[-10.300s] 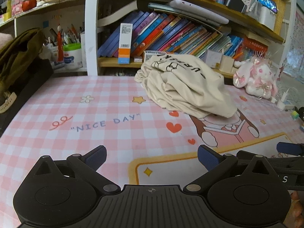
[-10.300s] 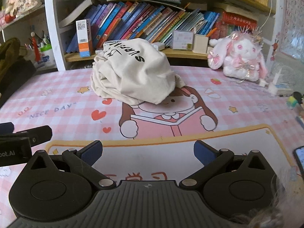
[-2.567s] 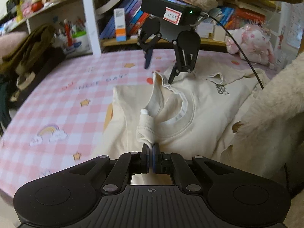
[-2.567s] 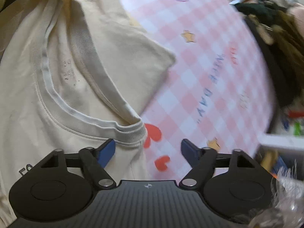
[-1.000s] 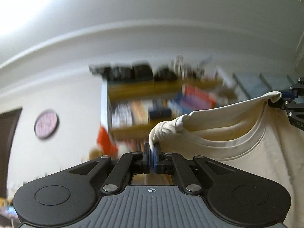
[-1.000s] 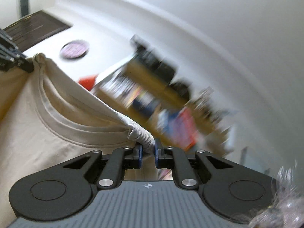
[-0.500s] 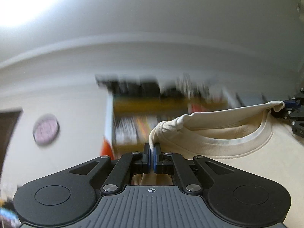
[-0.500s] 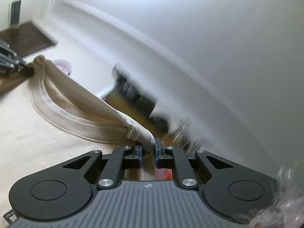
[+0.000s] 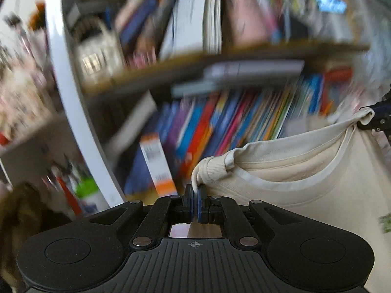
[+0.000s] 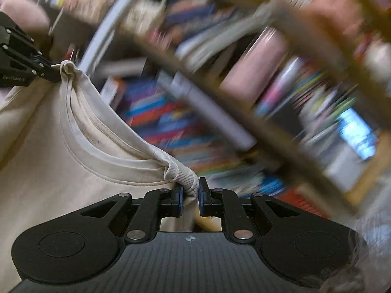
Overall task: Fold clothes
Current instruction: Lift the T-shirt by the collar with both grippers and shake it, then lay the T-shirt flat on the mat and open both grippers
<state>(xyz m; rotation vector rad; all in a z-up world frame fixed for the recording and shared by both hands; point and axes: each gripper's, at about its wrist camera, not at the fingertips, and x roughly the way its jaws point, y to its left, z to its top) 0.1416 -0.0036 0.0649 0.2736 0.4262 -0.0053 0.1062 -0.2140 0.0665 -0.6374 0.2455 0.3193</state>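
Moved: cameras swing from ceiling down to bookshelf [image 9: 220, 78].
Jaws: left gripper [image 9: 195, 201] and right gripper [image 10: 190, 199] clamped on sweatshirt [image 9: 305, 185] collar.
Progress: garment hangs unfolded; folding remains.

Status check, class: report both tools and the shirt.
Left tool shut on cream cotton sweatshirt collar. Right tool shut on collar too. Sweatshirt hangs between them. Nothing obstructing.

One cream sweatshirt [image 9: 305, 190], two grippers: left gripper [image 9: 195, 195], right gripper [image 10: 190, 195].
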